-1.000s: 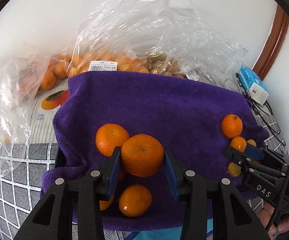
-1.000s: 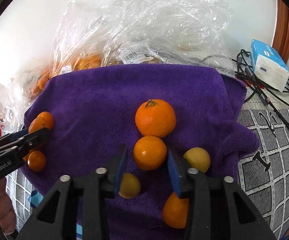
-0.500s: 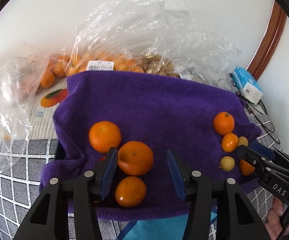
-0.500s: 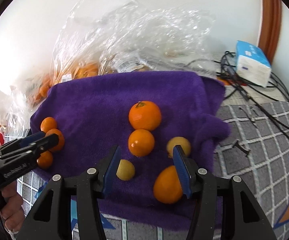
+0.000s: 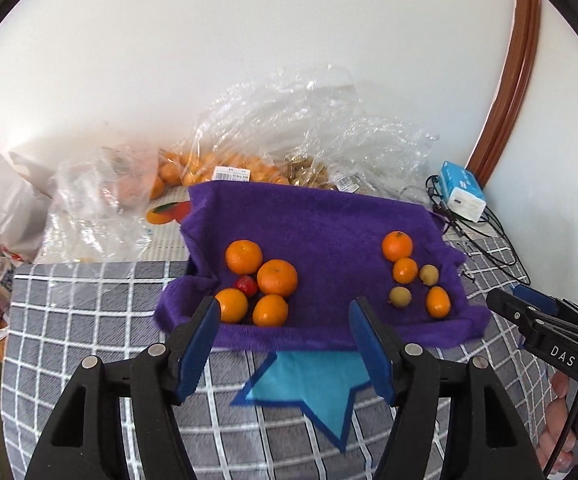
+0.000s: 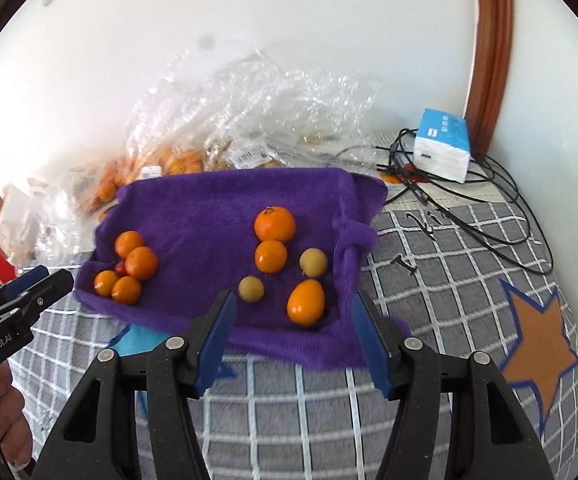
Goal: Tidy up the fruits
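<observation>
While both the left gripper point(image 5: 283, 322) and the right gripper point(image 6: 293, 312) have just been spreading their jaws around nothing, the fruits lie sorted on the purple towel point(image 5: 321, 232): oranges point(image 5: 277, 278) left, smaller mixed fruit point(image 5: 405, 270) right, probably grouped by kind.

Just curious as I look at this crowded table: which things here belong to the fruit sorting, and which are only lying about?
Part of the job: purple towel, oranges, small red fruit, yellowish fruits.

Lying about: plastic bags, tissue box, cables, checked cloth.

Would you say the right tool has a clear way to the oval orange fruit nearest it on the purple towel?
Probably yes: the right tool is open and empty, and the oval orange fruit lies uncovered just ahead.
</observation>
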`<action>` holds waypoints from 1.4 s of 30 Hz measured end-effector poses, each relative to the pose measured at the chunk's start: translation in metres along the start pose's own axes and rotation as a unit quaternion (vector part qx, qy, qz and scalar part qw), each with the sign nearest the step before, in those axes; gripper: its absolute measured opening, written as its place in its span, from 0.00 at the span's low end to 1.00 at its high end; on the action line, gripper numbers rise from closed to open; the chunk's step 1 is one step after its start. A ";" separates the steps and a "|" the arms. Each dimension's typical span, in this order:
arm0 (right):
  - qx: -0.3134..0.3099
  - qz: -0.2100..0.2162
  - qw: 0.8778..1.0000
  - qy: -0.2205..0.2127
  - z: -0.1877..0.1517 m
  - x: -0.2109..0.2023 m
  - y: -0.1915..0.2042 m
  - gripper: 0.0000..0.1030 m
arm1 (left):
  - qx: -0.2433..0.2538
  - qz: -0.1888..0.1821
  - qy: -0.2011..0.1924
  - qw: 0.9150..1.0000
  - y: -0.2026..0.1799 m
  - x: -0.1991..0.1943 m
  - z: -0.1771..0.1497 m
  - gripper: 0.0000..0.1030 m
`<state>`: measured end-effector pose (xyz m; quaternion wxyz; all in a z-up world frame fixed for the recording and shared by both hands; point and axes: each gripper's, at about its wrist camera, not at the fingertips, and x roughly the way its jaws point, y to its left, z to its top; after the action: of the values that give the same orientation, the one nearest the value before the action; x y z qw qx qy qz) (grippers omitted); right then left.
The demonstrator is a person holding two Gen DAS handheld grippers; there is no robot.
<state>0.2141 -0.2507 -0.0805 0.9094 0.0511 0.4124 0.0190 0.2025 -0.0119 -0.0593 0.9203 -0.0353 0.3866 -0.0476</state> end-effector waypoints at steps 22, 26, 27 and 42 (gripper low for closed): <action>-0.016 -0.040 0.994 -0.103 -0.108 -0.152 -0.003 1.00 | 0.012 0.014 -0.081 0.997 -0.047 -0.138 -0.095 0.86; -0.006 -0.035 0.993 -0.110 -0.121 -0.167 -0.010 1.00 | 0.013 0.015 -0.093 0.996 -0.054 -0.154 -0.105 0.89; -0.005 -0.034 0.993 -0.112 -0.124 -0.170 -0.011 1.00 | 0.014 0.016 -0.095 0.995 -0.055 -0.156 -0.106 0.89; -0.028 -0.052 0.991 -0.118 -0.139 -0.185 -0.009 1.00 | 0.018 0.013 -0.102 0.995 -0.063 -0.167 -0.114 0.89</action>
<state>-0.0126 -0.2634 -0.0343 0.9524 0.0055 0.3039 -0.0229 0.0008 -0.0582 -0.0143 0.9561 -0.0188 0.2899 -0.0384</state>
